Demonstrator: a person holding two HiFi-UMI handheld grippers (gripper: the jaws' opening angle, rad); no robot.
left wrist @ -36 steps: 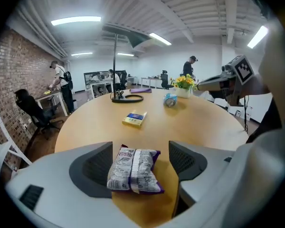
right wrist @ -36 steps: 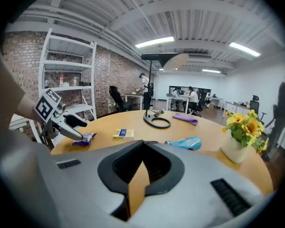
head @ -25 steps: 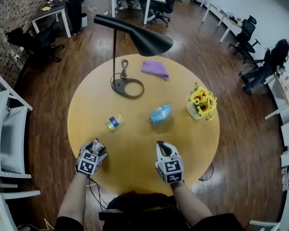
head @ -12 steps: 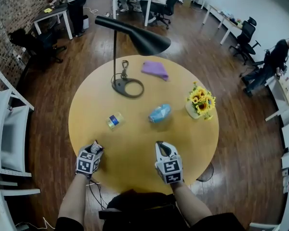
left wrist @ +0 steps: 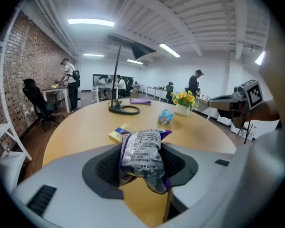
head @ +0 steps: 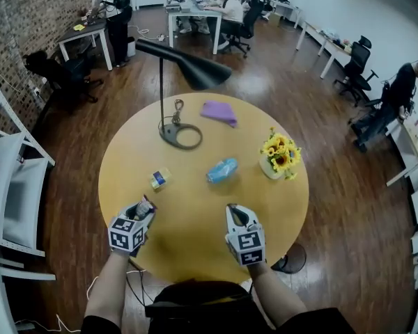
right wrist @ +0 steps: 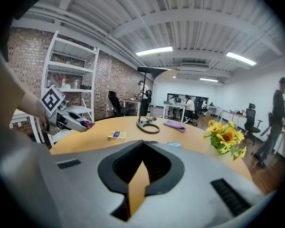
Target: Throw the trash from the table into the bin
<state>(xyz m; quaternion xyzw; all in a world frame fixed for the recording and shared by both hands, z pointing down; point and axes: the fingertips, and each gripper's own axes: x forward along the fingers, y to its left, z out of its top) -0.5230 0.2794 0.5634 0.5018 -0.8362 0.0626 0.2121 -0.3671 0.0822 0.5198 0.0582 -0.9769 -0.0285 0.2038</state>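
Wood table (head: 195,211); left gripper (head: 145,207) jaws just closed on crumpled silver-purple wrapper (left wrist: 142,156).

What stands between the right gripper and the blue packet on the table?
Nothing visible does. Only bare table lies between the right gripper and the blue packet; the sunflowers stand off to the side.

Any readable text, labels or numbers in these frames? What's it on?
Nothing legible.
Snack wrapper in the left gripper: rows of fine print, too blurred to read.
Yellow packet: blue label, too small.
Blue packet: nothing readable.
Marker cube on that gripper: square pattern only, no letters.
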